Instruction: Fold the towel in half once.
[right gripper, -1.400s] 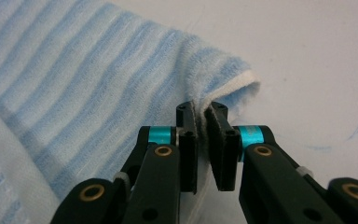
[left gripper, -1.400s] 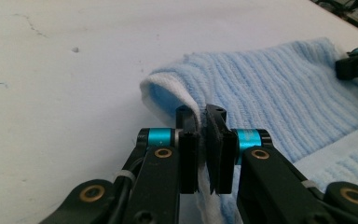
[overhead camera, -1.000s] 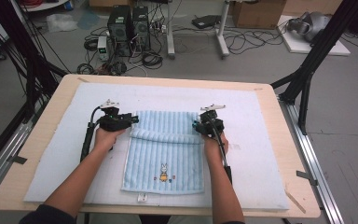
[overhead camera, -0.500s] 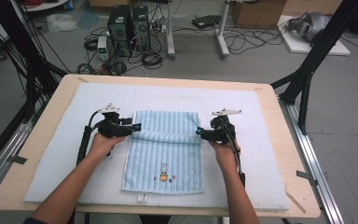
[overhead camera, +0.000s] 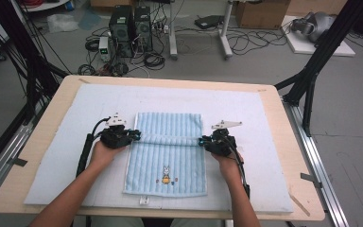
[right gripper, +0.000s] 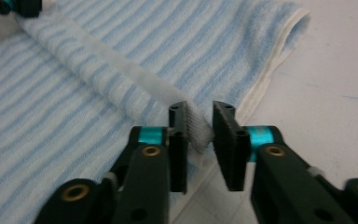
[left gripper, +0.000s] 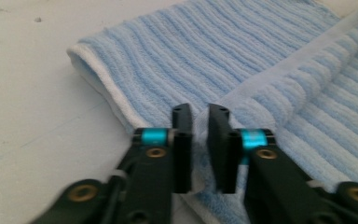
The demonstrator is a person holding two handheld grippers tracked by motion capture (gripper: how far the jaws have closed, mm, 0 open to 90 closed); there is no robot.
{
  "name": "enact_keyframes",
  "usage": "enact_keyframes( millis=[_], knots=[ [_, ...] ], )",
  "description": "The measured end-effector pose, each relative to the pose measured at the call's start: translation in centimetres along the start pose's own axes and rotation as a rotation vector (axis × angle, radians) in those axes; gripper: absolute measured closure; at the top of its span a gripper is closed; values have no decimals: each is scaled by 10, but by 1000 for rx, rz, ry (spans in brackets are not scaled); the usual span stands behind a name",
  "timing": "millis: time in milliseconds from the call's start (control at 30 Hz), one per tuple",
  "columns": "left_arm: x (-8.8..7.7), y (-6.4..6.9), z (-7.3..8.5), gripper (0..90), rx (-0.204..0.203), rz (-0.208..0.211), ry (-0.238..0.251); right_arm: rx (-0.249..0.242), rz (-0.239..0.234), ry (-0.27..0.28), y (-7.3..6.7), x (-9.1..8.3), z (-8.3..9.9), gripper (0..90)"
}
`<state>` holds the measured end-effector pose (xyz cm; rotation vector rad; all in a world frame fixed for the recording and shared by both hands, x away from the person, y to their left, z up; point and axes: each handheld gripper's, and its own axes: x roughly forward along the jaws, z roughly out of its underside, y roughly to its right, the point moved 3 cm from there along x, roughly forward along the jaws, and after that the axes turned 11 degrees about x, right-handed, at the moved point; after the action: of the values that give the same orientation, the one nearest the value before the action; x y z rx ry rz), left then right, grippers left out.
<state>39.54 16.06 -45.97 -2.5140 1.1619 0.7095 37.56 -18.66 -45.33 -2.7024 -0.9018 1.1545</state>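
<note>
Soft, light blue towel [overhead camera: 168, 151] spread mid-table on white padding [overhead camera: 246, 109], folded edge across its middle. Left gripper [overhead camera: 136, 136] at 9 o'clock, right gripper [overhead camera: 201, 141] at 3 o'clock, just closed, pinching that fold's ends. Limp, likely saggy: best gripped at fold corners.

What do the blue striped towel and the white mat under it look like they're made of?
Towel: looks like soft terry cotton, matte, going by its fuzzy looped ribs and the way its ridge bunches between the left gripper and the right gripper. Mat: probably thin felt or foam, matte white, flat and faintly scuffed; the pictures can't tell which.
</note>
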Motion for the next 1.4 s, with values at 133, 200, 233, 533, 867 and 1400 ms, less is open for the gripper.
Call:
enact_keyframes(
  millis=[133, 200, 233, 533, 867, 1400],
  knots=[
    [-6, 2, -1, 895, -14, 15, 39, 12, -14, 24, 0, -2, 3, 798],
    [-9, 3, 0, 896, -24, 20, 57, 16, -22, 35, -1, -4, 5, 798],
    [-11, 3, 1, 896, -25, 16, 72, 12, -24, 38, -1, -5, 6, 799],
    [-24, 7, 0, 897, -29, 13, 139, -2, -23, 65, -6, -12, 8, 800],
    [-42, 22, 4, 898, -23, 32, 173, -10, -42, 98, -15, -27, 11, 802],
    [-81, 65, 27, 898, 14, 73, 203, -29, -47, 106, -40, -59, 49, 801]
  ],
)
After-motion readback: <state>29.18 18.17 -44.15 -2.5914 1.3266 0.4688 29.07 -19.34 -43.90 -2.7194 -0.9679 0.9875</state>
